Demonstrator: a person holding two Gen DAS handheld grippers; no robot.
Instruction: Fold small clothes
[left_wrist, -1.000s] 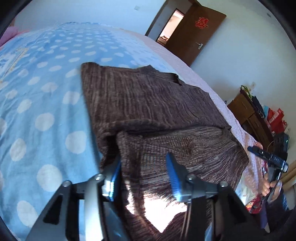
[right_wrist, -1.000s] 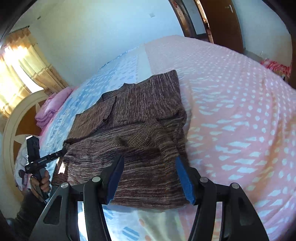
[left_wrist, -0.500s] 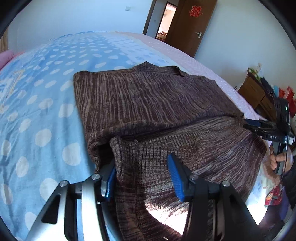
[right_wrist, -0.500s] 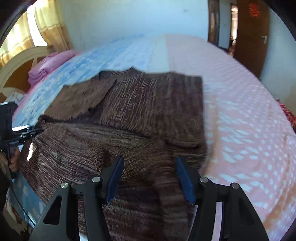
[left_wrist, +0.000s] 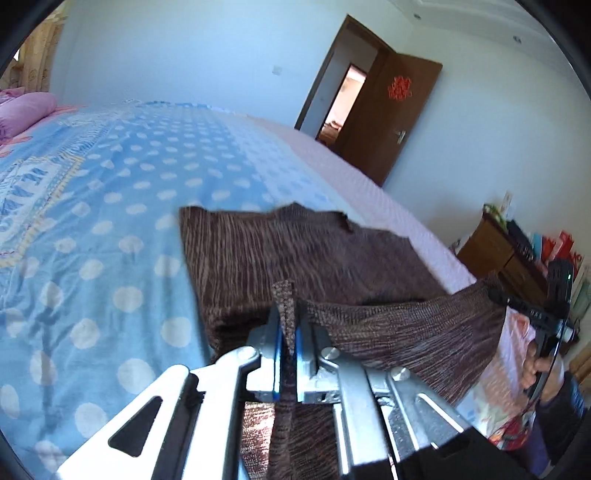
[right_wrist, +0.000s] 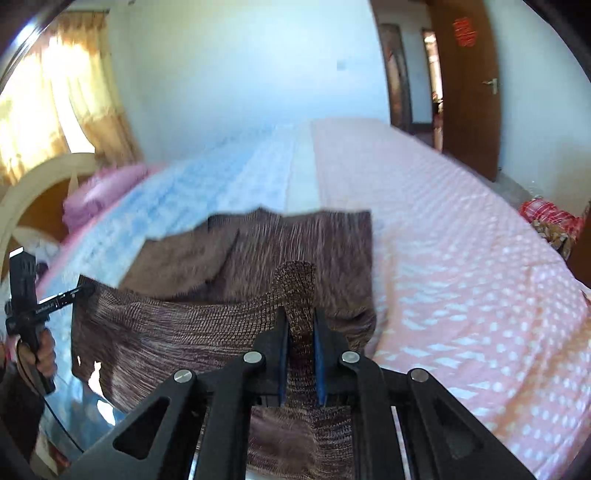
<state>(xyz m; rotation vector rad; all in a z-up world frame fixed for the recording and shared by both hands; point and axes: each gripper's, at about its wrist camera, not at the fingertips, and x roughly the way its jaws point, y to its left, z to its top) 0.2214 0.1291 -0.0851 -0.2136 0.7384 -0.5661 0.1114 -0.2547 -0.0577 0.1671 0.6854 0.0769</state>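
A brown knit sweater lies on the bed, its far part flat and its near hem lifted. My left gripper is shut on the hem's left corner, with a flap of knit standing up between the blue pads. My right gripper is shut on the hem's right corner. The hem hangs stretched between the two grippers, raised off the bed. In the left wrist view the right gripper shows at the far right; in the right wrist view the left gripper shows at the far left.
The bedspread is blue with white dots on the left and pink on the right. Pink pillows and a wooden headboard lie at the head. A brown door stands open. A wooden cabinet stands by the bed's right side.
Both grippers have closed on the sweater's near hem corners and lifted it off the bed; earlier they were open over the flat sweater.
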